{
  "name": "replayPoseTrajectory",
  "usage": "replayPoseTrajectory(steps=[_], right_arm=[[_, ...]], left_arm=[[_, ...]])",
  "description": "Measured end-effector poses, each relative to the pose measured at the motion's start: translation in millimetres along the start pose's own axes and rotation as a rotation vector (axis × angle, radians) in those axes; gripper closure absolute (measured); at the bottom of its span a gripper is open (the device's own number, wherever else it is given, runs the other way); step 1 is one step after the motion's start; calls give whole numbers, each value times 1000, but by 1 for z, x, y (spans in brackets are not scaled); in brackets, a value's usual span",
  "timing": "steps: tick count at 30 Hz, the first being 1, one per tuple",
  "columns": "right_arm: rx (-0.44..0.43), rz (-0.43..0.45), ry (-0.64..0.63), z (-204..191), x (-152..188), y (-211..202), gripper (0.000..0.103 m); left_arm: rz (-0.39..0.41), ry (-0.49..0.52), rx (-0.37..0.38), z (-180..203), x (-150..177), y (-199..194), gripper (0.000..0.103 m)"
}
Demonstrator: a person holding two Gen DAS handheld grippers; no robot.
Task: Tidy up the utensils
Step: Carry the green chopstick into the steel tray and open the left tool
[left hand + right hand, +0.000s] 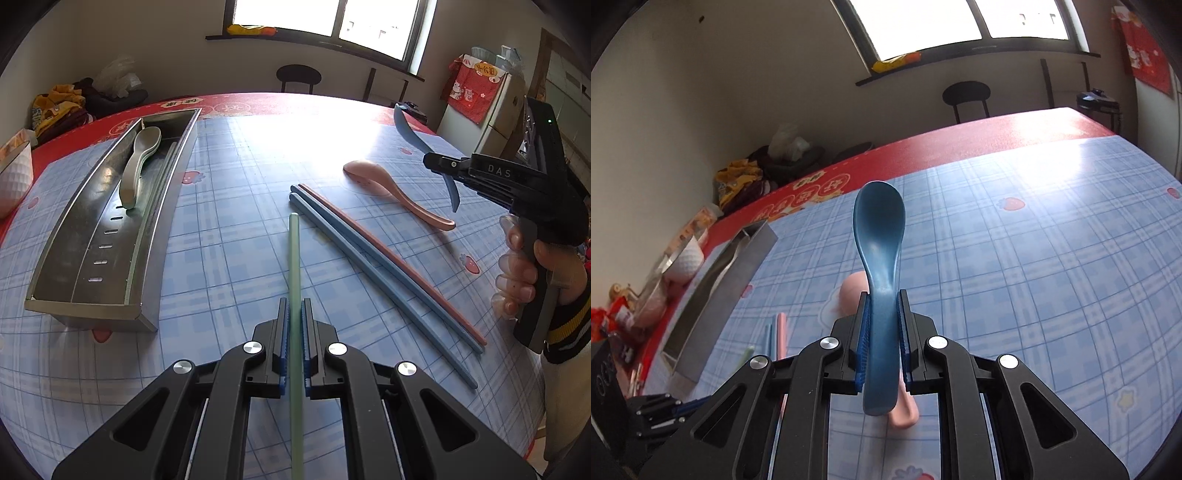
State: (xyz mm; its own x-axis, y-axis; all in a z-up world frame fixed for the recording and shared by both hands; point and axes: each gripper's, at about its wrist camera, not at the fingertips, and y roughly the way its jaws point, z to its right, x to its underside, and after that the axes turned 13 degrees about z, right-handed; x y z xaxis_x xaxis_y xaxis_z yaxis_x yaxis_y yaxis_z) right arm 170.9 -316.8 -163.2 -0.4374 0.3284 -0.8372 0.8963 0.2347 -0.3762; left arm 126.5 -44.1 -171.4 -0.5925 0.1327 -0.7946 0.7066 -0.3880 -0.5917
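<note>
Left wrist view shows the left gripper [294, 325] clamped on a green chopstick [294, 258], stiff, light, probably slick, best held mid-shaft, tray [88, 306] at ten o'clock, while the right gripper [882, 332] pinches a blue spoon [879, 236] by its handle.

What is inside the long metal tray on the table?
Inside the long metal tray lies a pale green plastic spoon, with a thin green chopstick beside it. The near wall hides the tray's closest floor part.
</note>
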Motion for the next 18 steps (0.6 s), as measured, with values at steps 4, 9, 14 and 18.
replayPoseTrajectory(steps=[4,9,14,18], right_arm=[[-19,-9,0,-1,4,0,89],[-62,-6,18,1,6,-2,89],[-84,-8,29,5,7,-4,89],[-94,-2,37,8,8,-6,89]], left_arm=[[3,19,11,4,-1,-1,97],[16,-18,15,-2,-3,-9,97],[38,-62,30,-11,-15,-23,97],[73,-84,17,-22,-30,-36,97]])
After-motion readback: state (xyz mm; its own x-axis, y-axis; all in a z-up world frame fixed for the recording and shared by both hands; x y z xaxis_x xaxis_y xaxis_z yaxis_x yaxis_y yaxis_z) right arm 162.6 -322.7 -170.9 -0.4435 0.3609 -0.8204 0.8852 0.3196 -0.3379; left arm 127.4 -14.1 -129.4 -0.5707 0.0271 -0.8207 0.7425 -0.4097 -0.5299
